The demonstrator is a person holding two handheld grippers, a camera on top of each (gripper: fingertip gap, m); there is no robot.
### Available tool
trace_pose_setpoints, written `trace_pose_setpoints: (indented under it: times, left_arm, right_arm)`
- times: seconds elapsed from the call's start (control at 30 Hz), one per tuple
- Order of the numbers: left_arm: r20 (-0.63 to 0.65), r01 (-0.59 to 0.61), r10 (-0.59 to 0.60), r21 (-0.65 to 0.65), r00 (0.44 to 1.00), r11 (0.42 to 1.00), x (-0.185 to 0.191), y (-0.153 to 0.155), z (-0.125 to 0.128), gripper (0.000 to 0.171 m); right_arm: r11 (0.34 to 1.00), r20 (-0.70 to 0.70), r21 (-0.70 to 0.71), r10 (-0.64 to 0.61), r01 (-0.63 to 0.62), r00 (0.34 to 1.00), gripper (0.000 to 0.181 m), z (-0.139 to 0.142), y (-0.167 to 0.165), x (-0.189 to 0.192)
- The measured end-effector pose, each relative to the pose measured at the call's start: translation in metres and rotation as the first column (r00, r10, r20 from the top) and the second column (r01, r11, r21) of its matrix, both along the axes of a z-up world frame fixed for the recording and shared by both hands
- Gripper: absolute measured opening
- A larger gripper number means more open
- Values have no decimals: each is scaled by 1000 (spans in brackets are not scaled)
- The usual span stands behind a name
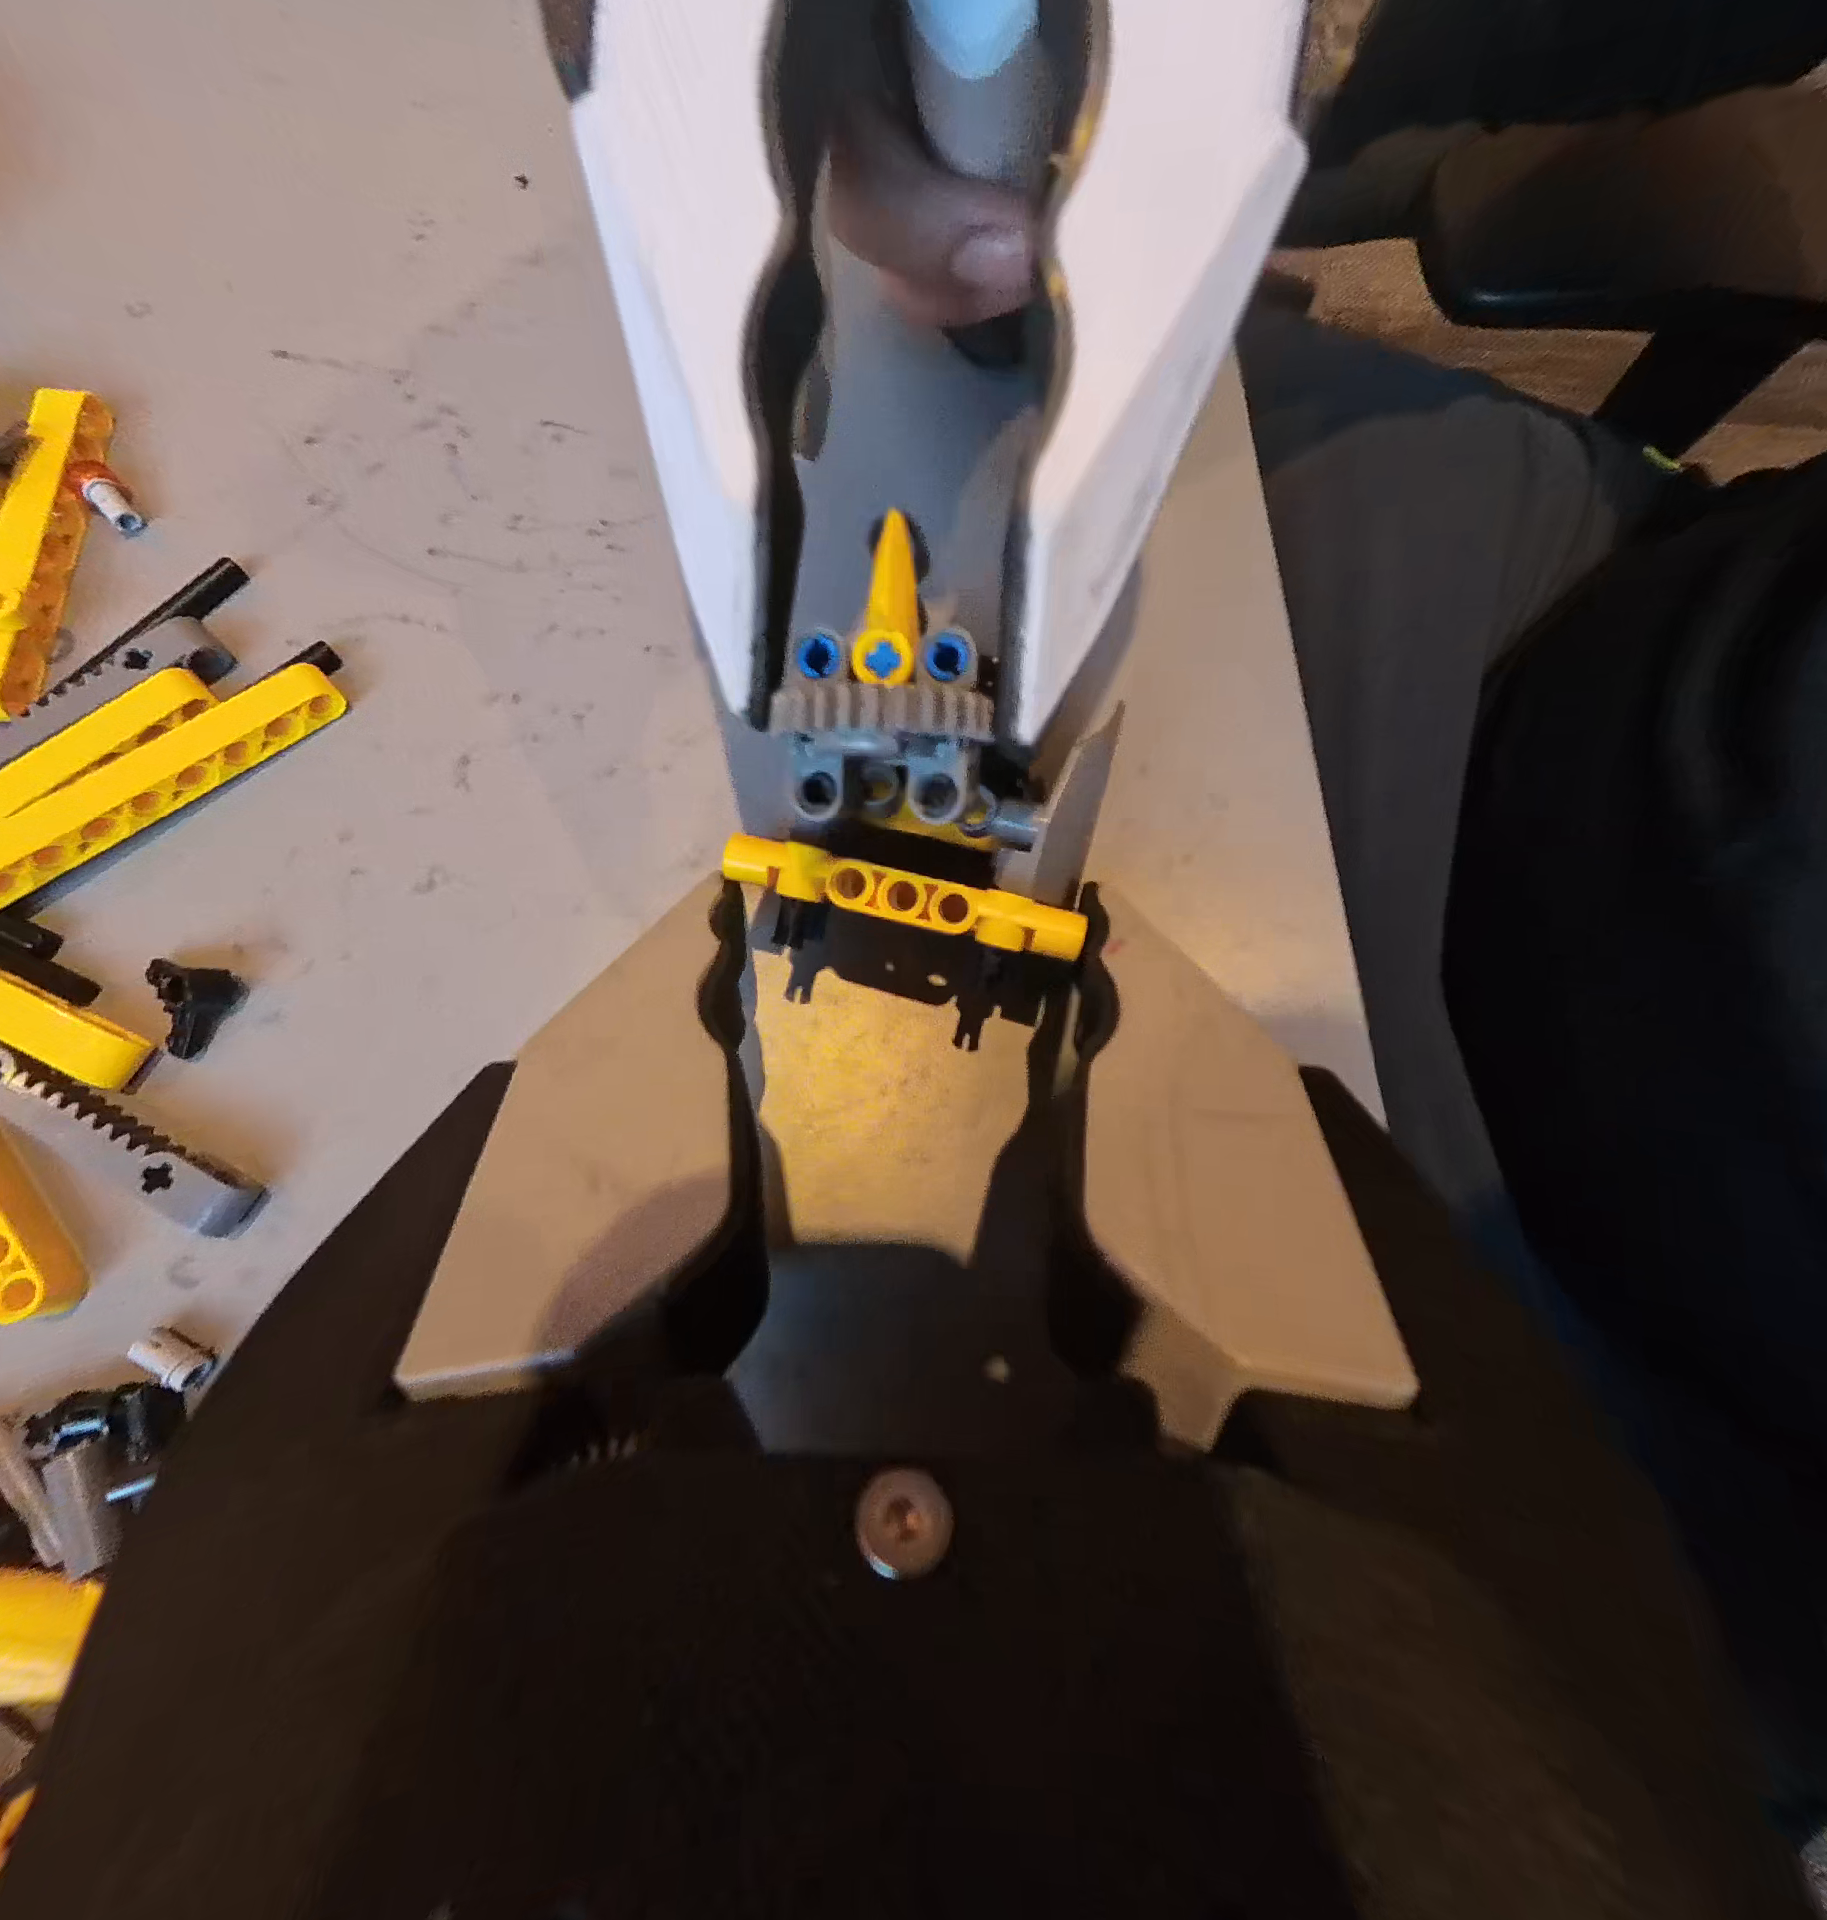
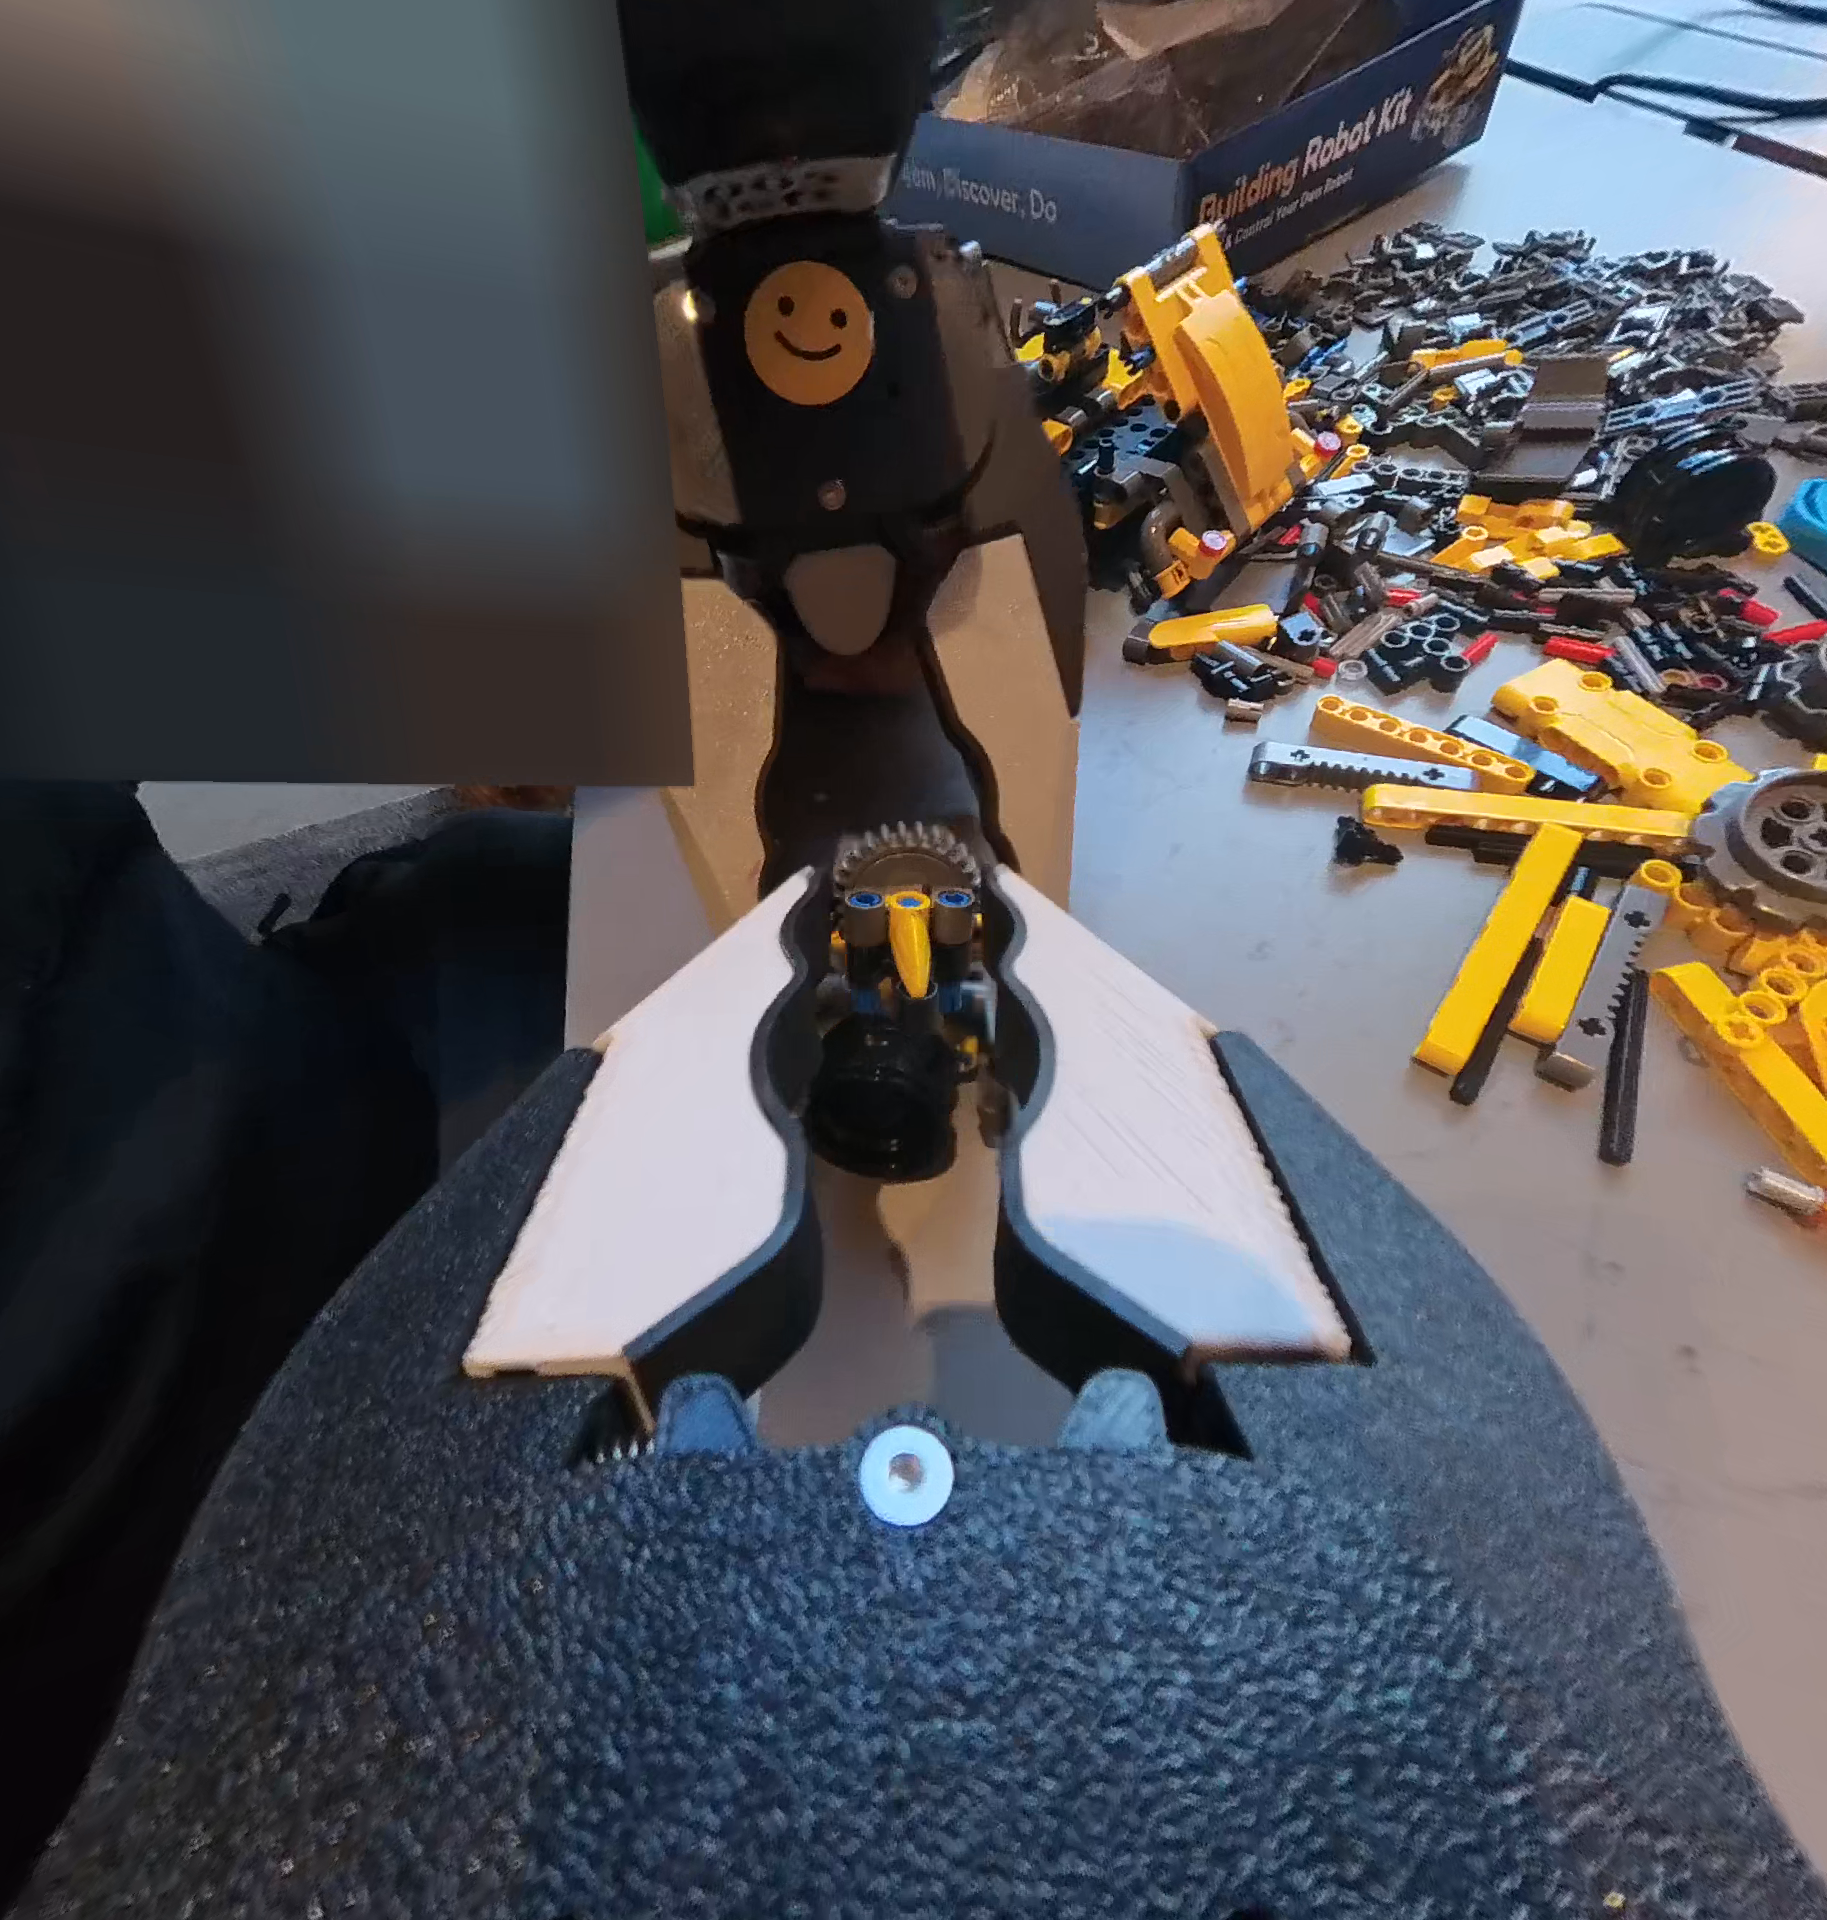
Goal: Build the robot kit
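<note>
— While both grippers met tip to tip, what sat between the fingers?
— One small brick assembly [image 1: 893,800]: left gripper [image 1: 904,925] and right gripper [image 2: 904,966] each clamped an end, above the counter [image 1: 369,312].
— Risk?
— Opposed pulling might have popped pins loose.

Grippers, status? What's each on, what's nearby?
Left gripper and right gripper both shut on small brick assembly, held between them above table. Loose yellow beams off left.

Yellow, grey, blue and black brick assembly [image 1: 893,800]; yellow beams [image 1: 150,790] on pale grey table [image 1: 389,312].
</note>
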State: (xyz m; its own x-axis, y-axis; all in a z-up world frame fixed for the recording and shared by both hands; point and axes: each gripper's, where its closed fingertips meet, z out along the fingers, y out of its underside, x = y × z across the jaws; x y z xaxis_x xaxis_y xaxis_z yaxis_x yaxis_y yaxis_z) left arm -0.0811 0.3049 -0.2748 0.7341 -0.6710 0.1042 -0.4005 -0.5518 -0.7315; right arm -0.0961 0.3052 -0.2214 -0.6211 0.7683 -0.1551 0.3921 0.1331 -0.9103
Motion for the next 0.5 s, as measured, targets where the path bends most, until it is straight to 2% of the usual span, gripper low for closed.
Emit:
trace_pose_setpoints:
  times: [0.1,0.2,0.3,0.5]
  left_arm:
    - [27,-35,35,-15,999,999,-4,4,1,62]
    - [-6,-39,39,4,999,999,-4,4,0,62]
    - [-46,-39,40,26,998,999,-4,4,-2,62]
    - [-44,-41,42,25,998,999,-3,3,-2,62]
  right_arm:
    - [1000,32,28,-9,8,999,28,-6,-2,-1]
    - [999,44,36,-26,24,999,28,-9,-4,-3]
    - [998,37,42,-40,38,999,28,-8,-4,-5]
    - [993,-4,108,-45,45,999,28,-8,-8,-4]
